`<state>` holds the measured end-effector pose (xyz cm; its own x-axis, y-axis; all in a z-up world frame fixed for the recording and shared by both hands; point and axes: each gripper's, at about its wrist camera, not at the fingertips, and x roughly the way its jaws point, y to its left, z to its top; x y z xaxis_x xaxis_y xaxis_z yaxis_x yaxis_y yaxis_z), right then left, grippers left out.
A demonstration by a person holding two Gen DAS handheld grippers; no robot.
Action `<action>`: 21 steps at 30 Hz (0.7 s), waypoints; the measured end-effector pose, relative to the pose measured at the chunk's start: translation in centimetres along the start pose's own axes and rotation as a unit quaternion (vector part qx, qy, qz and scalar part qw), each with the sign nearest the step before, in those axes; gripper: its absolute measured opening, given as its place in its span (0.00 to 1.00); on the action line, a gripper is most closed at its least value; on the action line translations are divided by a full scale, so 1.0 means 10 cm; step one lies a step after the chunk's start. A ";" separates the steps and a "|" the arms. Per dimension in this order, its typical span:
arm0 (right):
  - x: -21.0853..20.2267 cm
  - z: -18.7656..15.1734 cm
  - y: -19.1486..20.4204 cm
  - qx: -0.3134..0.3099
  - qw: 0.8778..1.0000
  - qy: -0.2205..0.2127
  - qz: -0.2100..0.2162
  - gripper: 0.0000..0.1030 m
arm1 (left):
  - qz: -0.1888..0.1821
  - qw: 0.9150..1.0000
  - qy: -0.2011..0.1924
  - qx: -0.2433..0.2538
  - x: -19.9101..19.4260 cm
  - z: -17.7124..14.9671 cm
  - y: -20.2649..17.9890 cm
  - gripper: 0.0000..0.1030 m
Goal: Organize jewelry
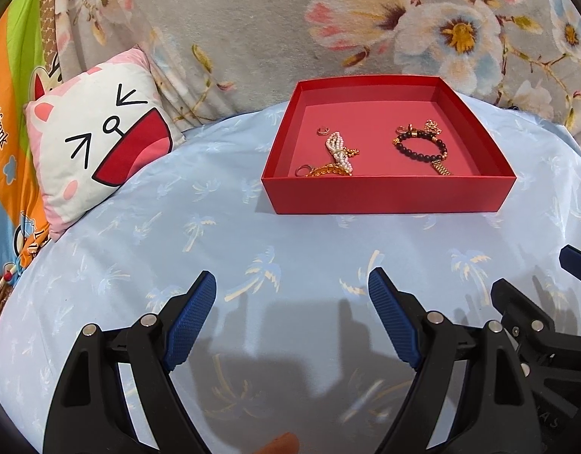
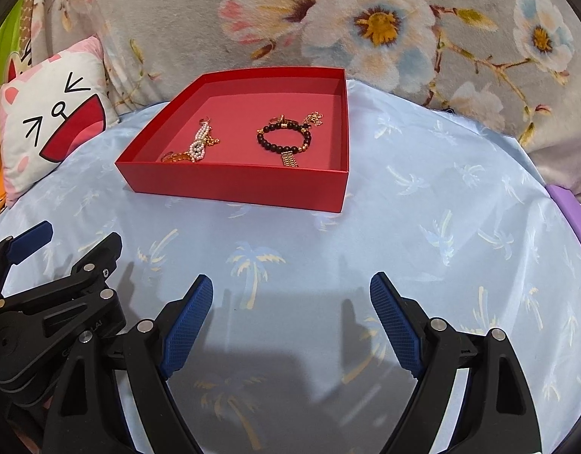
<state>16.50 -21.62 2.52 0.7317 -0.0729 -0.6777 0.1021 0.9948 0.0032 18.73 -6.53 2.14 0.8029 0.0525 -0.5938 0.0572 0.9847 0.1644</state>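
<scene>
A shallow red box (image 1: 388, 195) (image 2: 233, 185) sits on the pale blue palm-print cloth. Inside lie a pearl bracelet (image 1: 340, 151) (image 2: 199, 143), a gold chain (image 1: 324, 170) (image 2: 175, 158), a small ring (image 1: 322, 130), a black bead bracelet (image 1: 420, 147) (image 2: 284, 138) with a gold strap piece, and gold bits behind it. My left gripper (image 1: 292, 287) is open and empty, well in front of the box. My right gripper (image 2: 292, 289) is open and empty, in front of the box's right corner. Each gripper shows at the other's side.
A white cat-face cushion (image 1: 97, 136) (image 2: 44, 117) leans at the left. A grey floral blanket (image 1: 366, 19) (image 2: 366, 19) rises behind the box. A colourful printed sheet (image 1: 6, 113) is at far left. A purple edge (image 2: 570, 208) shows at the right.
</scene>
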 end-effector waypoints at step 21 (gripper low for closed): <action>0.00 0.00 0.00 0.000 1.000 0.000 -0.001 0.81 | 0.007 1.000 -0.007 0.005 -0.04 0.01 -0.01 0.77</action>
<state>16.49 -21.65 2.53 0.7320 -0.0760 -0.6770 0.1042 0.9946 0.0010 18.46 -6.65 2.41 0.8115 0.0630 -0.5809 0.0525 0.9823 0.1798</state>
